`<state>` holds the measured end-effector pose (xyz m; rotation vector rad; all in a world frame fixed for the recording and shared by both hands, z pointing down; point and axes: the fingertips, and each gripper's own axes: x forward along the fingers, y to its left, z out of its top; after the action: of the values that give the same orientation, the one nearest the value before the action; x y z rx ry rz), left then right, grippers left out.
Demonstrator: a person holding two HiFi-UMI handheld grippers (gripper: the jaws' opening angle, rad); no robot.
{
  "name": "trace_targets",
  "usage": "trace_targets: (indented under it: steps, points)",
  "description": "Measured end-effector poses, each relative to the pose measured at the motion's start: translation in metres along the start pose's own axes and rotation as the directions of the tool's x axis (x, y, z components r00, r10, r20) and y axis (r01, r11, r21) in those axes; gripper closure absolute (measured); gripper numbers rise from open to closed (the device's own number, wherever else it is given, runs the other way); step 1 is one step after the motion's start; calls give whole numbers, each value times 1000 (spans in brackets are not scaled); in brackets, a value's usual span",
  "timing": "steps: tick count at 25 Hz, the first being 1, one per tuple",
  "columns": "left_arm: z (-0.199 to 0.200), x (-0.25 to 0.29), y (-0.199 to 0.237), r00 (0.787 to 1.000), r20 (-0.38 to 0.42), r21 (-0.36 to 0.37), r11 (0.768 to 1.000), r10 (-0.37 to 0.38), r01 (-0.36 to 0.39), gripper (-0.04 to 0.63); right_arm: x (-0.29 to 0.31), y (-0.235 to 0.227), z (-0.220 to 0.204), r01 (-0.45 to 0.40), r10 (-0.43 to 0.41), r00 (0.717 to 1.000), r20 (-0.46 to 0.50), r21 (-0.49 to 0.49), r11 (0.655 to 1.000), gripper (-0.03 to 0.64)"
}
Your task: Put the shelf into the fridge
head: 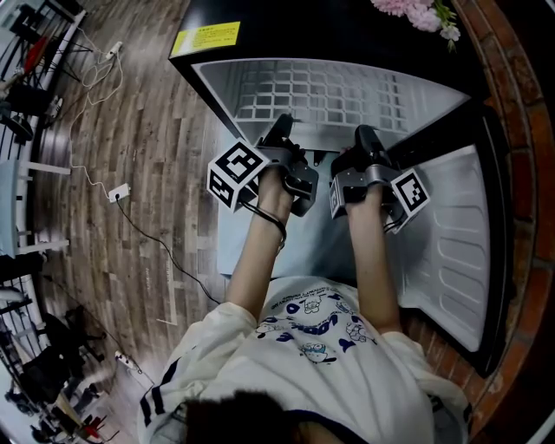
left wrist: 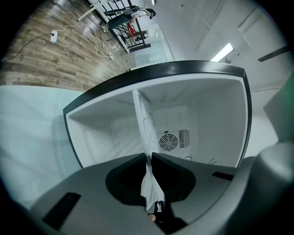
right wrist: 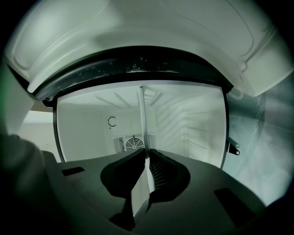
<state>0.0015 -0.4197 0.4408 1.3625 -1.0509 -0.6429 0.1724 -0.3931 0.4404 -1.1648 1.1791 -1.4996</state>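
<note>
Head view had the shelf (head: 329,95) at the mouth of the fridge (head: 286,30), front edge toward the person. Left gripper view: left gripper (left wrist: 149,156) was clamped on its thin rim. Right gripper view: right gripper (right wrist: 147,153) pinched it too. Seemed light, stiff, maybe slippery.

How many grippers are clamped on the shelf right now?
2. The left gripper holds the white wire-grid shelf at its near edge, left of centre; the right gripper, right of centre.

Near edge of shelf (head: 329,95) behind left hand-held gripper (head: 283,128) and right hand-held gripper (head: 365,139); flowers (head: 414,12) partly beyond top edge.
</note>
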Motion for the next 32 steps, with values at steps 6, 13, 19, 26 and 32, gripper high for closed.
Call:
trace_targets:
  steps: [6, 13, 19, 26, 32]
  points:
    - [2, 5, -1, 1000, -4, 0, 1000, -5, 5, 546, 5, 1, 1, -10, 10, 1000, -6, -4, 1000, 568]
    - [5, 9, -2, 1000, -1, 1, 1000, -7, 7, 546, 10, 2, 1, -11, 11, 1000, -3, -5, 1000, 568]
    - [5, 13, -2, 1000, -2, 2, 1000, -11, 11, 546, 13, 2, 3, -15, 15, 1000, -4, -5, 1000, 568]
    - [7, 16, -5, 1000, 4, 5, 1000, -18, 18, 546, 16, 4, 3, -16, 16, 1000, -5, -10, 1000, 568]
    - [10, 24, -4, 1000, 9, 10, 1000, -17, 17, 546, 24, 4, 6, -16, 16, 1000, -7, -9, 1000, 568]
